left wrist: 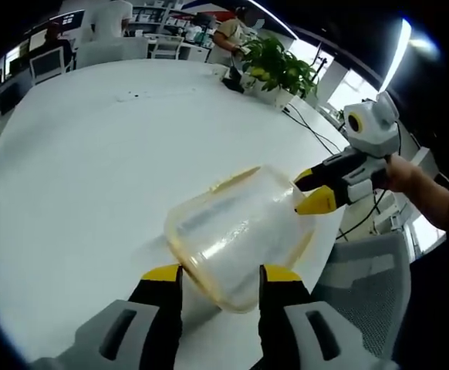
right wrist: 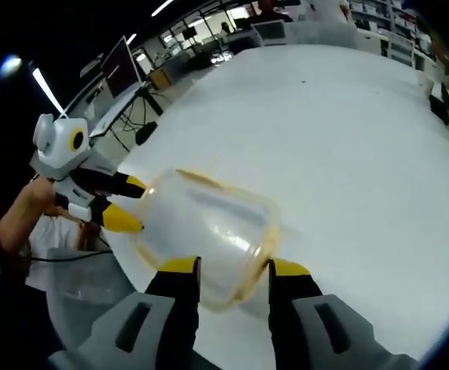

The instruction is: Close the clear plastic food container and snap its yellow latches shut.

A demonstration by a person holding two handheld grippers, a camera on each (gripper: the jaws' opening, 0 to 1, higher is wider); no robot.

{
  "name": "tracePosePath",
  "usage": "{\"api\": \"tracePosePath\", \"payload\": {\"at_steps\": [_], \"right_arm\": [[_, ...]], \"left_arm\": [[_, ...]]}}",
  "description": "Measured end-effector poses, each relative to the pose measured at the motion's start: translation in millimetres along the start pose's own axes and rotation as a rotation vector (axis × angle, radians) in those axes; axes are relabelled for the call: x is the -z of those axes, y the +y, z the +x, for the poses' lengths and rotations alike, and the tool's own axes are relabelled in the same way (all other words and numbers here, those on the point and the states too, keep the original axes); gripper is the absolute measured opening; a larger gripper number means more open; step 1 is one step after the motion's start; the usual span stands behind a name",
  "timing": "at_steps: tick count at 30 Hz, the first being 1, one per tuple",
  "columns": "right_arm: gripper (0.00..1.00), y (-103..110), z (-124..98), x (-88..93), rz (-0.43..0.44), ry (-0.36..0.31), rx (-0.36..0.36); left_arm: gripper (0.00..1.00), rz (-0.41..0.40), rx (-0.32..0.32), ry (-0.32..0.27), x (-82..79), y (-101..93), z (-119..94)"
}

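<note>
The clear plastic food container [left wrist: 236, 235] is being held above the white table [left wrist: 93, 154], near its edge, between the two grippers; in the left gripper view the left gripper [left wrist: 221, 276] is being kept moderately open, its yellow-tipped jaws straddling one end of the container and touching its walls; the right gripper [left wrist: 317, 189] is being applied to the opposite end, its jaws narrowly parted at the rim; in the right gripper view the same grip is being shown from the other side; a potted plant [left wrist: 278, 69] is standing well apart; a grey chair [left wrist: 363, 285] is sitting beside the table
</note>
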State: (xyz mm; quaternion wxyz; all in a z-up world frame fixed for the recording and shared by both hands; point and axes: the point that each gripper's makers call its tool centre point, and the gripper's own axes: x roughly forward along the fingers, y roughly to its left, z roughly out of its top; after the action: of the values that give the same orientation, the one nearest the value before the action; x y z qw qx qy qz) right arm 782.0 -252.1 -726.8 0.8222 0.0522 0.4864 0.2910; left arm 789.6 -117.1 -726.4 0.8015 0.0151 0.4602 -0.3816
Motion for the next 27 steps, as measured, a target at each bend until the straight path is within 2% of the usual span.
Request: {"api": "tracePosePath", "payload": {"at_steps": [7, 14, 17, 24, 27], "right_arm": [[0.32, 0, -2, 1.1, -0.012, -0.017, -0.024], [0.33, 3, -10, -4.3, -0.048, -0.031, -0.040], [0.33, 5, -14, -10.4, -0.094, -0.049, -0.039], [0.30, 16, -17, -24.8, -0.201, -0.087, -0.063], [0.29, 21, -16, -29.9, -0.241, -0.093, -0.077]], "left_arm": [[0.33, -0.017, 0.018, -0.019, 1.3, 0.7, -1], [0.32, 0.022, 0.020, -0.046, -2.5, 0.7, -6], [0.32, 0.022, 0.018, -0.067, -8.8, 1.0, -11], [0.32, 0.092, -0.006, -0.095, -23.7, -1.3, -17], [0.32, 0.110, 0.012, -0.100, -29.6, -7.3, -17]]}}
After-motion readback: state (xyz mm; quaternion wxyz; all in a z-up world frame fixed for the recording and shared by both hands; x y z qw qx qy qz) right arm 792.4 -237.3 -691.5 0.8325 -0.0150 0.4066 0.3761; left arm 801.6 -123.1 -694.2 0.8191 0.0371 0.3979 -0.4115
